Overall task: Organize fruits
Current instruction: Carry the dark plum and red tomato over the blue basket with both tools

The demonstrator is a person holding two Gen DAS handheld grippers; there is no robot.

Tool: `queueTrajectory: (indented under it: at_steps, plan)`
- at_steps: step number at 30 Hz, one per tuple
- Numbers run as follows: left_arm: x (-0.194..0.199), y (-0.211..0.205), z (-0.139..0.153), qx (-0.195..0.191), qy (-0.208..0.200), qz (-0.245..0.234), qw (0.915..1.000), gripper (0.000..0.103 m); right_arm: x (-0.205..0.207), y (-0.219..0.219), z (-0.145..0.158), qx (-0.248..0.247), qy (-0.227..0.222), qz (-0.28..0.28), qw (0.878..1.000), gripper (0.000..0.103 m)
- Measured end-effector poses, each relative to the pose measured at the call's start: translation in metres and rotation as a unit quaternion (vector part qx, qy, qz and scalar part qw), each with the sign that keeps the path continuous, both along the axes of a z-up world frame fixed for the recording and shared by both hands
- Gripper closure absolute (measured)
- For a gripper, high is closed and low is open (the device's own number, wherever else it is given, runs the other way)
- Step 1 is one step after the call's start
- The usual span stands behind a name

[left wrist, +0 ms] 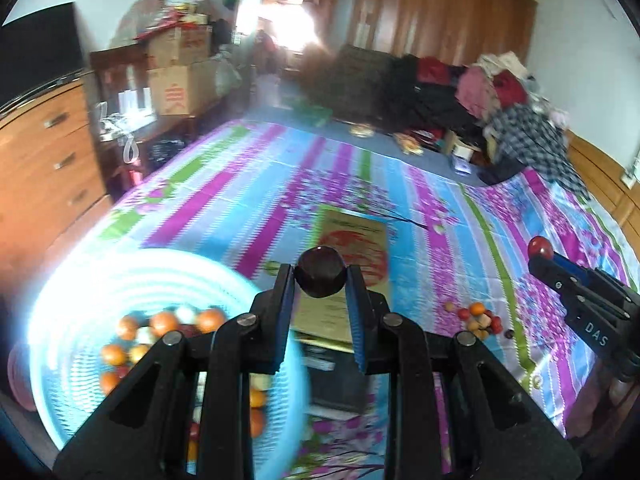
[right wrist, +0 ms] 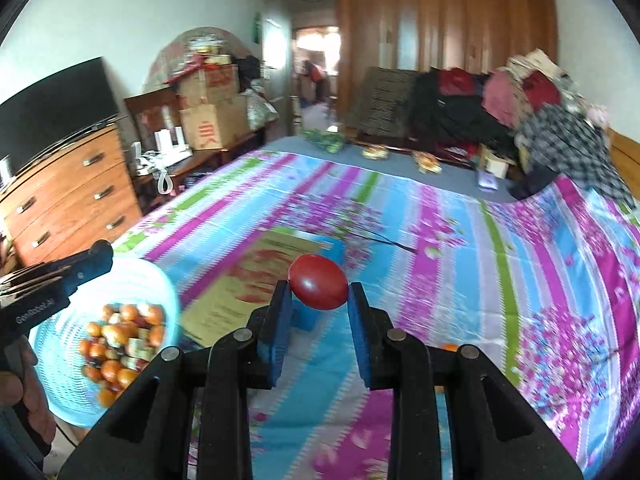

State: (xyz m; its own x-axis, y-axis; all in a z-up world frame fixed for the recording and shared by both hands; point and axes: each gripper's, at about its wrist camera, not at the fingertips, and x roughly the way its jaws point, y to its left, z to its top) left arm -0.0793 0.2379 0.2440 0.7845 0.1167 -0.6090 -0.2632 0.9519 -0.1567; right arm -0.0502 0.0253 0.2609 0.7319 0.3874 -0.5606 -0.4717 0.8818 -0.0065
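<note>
Your left gripper (left wrist: pixel 321 276) clenched on a dark round fruit (left wrist: pixel 320 272) at frame centre, your right gripper (right wrist: pixel 319 290) lettered "DAS" grasping a red fruit (right wrist: pixel 319 287), blue basket (right wrist: pixel 48 360) of fruits lower left, "GenRobot.AI" readable on the left tool.

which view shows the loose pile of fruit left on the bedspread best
The left wrist view: the loose pile of fruit lies in plain sight on the bedspread. The right wrist view shows only an orange sliver behind its own hand-held gripper.

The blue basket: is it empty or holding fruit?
Holding fruit. The blue basket has many small orange and red fruits piled inside, seen in both views.
</note>
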Motion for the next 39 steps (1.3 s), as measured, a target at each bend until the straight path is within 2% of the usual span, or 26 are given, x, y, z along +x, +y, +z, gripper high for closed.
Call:
queueTrajectory:
  at_steps: [7, 17, 21, 25, 39]
  plan:
    - [-0.027, 0.045, -0.002, -0.004, 0.014, 0.054, 0.9984, 0.077, -0.024, 0.080, 0.005, -0.001, 0.009, 0.069, 0.998, 0.071]
    - [-0.049, 0.086, -0.019, -0.018, 0.035, 0.090, 0.9952, 0.077, -0.051, 0.163, -0.012, -0.028, 0.030, 0.138, 0.990, 0.071]
    - [-0.055, 0.100, -0.025, -0.025, 0.041, 0.097, 0.9942, 0.077, -0.055, 0.180, -0.018, -0.037, 0.039, 0.153, 0.987, 0.071]
    - [-0.059, 0.112, -0.035, -0.034, 0.054, 0.101, 0.9929, 0.077, -0.052, 0.196, -0.030, -0.042, 0.070, 0.165, 0.983, 0.071]
    - [-0.062, 0.135, -0.062, -0.059, 0.093, 0.105, 0.9883, 0.076, -0.046, 0.219, -0.068, -0.066, 0.146, 0.186, 0.969, 0.071]
